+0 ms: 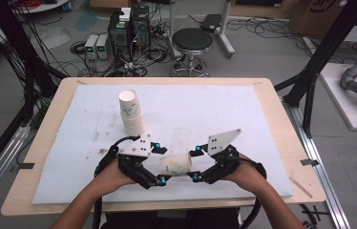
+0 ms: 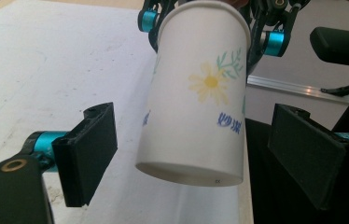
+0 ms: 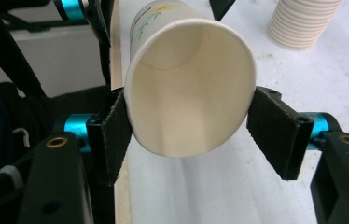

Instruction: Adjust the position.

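One paper cup (image 1: 176,164) clamped at its rim by the right gripper (image 1: 195,164); left gripper (image 1: 160,164) open; one cup stack (image 1: 131,114)

Cup stack (image 1: 132,117) upright on white pad (image 1: 224,109), behind left gripper (image 1: 162,164): sole obstacle. Pad bare right of stack and behind right gripper (image 1: 196,164). Held cup (image 1: 176,164) spanning gap between both grippers.
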{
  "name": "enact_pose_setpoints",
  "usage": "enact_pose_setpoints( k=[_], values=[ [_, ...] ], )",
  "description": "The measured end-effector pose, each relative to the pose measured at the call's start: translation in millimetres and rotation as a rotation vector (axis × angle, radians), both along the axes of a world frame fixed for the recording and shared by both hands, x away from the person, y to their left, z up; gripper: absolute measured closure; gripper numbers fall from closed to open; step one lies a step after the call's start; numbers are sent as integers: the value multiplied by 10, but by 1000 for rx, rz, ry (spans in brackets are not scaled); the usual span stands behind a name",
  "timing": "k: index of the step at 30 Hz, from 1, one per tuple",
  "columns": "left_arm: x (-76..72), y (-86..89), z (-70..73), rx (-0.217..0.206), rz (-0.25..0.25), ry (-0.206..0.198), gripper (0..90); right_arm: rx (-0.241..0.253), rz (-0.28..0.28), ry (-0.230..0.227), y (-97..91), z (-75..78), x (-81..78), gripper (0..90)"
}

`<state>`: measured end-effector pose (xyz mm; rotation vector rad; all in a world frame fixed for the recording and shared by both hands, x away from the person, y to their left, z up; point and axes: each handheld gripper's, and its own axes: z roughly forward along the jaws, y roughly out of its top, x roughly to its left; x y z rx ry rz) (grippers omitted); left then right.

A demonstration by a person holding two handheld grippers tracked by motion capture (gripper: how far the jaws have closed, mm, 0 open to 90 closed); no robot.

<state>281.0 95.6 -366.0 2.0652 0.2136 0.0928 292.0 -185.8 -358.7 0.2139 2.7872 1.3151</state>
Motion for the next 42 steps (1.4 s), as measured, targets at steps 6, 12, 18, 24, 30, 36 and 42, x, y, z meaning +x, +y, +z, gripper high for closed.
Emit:
enact_pose_setpoints(
  k=[6, 12, 18, 24, 30, 36, 42],
  values=[
    [1, -49, -16, 50, -10, -5, 159, -44, 19, -3, 72, 6, 3, 330],
    [0, -130, -36, 110, -32, -16, 164, -97, 37, -20, 146, 41, 7, 329],
    [13, -171, -60, 161, -30, -26, 168, -162, 50, -47, 221, 71, 9, 326],
    [15, -203, -92, 205, -34, -30, 187, -210, 65, -59, 309, 97, 15, 326],
    [33, -215, -111, 225, -33, -24, 199, -259, 77, -74, 374, 120, 19, 325],
    [56, -238, -137, 254, -29, -11, 208, -296, 82, -82, 419, 130, 27, 325],
    [66, -260, -151, 263, -35, 2, 246, -313, 87, -83, 449, 113, 21, 324]
  ],
)
